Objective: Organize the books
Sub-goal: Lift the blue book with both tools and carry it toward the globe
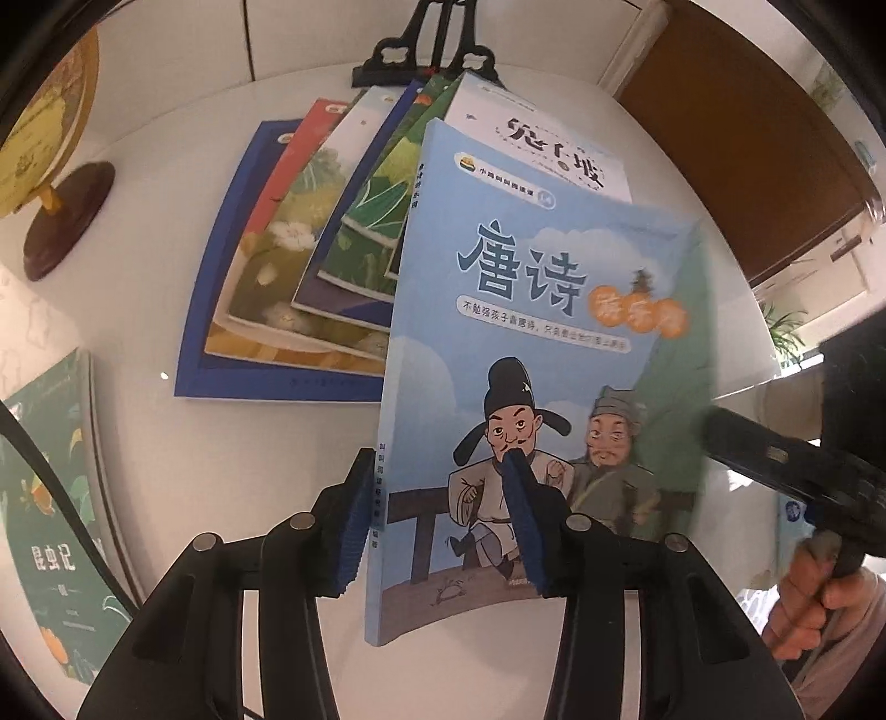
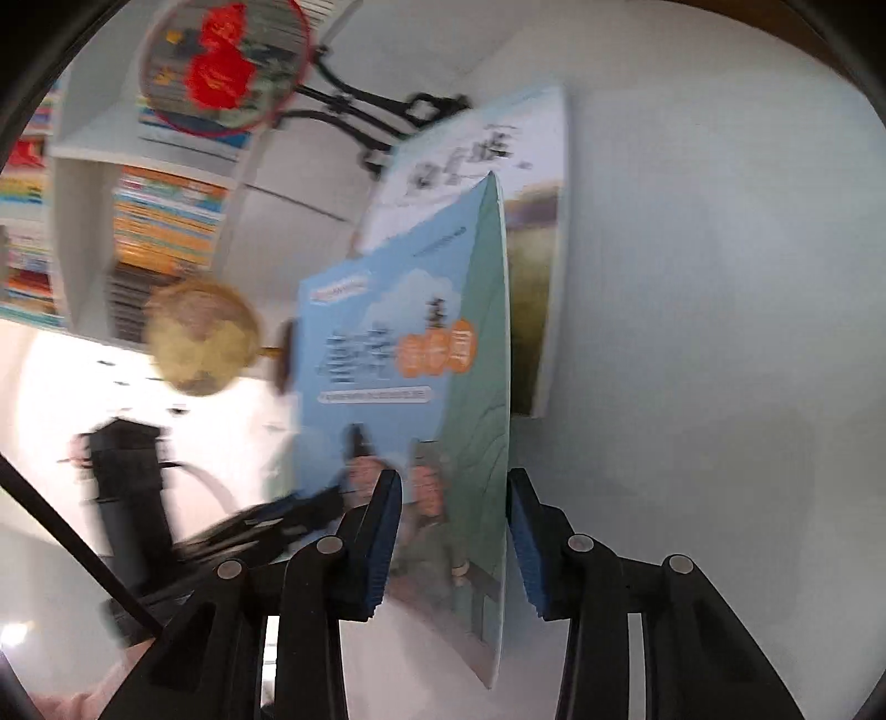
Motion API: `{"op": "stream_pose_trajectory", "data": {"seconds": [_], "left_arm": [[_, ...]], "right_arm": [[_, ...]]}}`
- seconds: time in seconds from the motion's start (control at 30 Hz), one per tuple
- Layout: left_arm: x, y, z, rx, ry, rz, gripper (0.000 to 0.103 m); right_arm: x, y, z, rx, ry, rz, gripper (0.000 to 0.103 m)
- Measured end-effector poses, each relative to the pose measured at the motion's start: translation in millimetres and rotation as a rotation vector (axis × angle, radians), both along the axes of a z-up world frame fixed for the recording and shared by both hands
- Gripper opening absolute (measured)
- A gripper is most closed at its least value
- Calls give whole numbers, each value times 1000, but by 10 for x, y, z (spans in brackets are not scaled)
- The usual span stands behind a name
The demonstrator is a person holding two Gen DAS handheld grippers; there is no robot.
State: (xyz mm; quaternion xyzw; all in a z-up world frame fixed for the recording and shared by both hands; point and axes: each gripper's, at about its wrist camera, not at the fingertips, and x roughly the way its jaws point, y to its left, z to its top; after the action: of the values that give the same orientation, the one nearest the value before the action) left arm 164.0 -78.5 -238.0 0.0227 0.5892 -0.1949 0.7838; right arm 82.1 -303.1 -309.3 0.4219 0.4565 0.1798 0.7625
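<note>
My left gripper [image 1: 437,493] is shut on the spine edge of a light blue book [image 1: 542,354] with two cartoon men on its cover, held up over the white table. In the right wrist view the same blue book [image 2: 398,354] stands between the open jaws of my right gripper [image 2: 454,509], which do not clamp it. A fan of several books [image 1: 310,249] lies on the table behind, with a white book [image 1: 548,149] on top at the right. The right gripper [image 1: 775,459] shows at the right edge of the left wrist view.
A black book stand [image 1: 426,50] is at the table's back. A globe [image 1: 50,111] stands at the left. A green book [image 1: 50,526] lies at the front left. A brown board [image 1: 736,116] is at the right. Bookshelves [image 2: 166,221] are behind.
</note>
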Motion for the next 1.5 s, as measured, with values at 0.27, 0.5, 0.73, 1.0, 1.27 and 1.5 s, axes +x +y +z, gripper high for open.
{"op": "stream_pose_trajectory", "data": {"seconds": [0.27, 0.5, 0.73, 1.0, 1.27, 1.5], "left_arm": [[-84, 39, 159, -88, -27, -12, 42], [-189, 198, 307, -145, -44, 17, 42], [-209, 357, 453, -119, -88, 39, 42], [-250, 673, 548, -80, -127, 65, 42], [-258, 1155, 571, -119, -133, 146, 42], [-319, 1623, 565, -128, -150, 214, 42]], "right_arm": [[-99, 137, 406, -98, -128, 112, 14], [-53, 327, 727, -214, -202, 176, 14], [-22, 487, 834, -234, -215, 203, 14], [77, 853, 933, -242, -227, 269, 15], [198, 1260, 1033, -263, -248, 336, 15], [321, 1775, 1009, -278, -244, 421, 17]]}}
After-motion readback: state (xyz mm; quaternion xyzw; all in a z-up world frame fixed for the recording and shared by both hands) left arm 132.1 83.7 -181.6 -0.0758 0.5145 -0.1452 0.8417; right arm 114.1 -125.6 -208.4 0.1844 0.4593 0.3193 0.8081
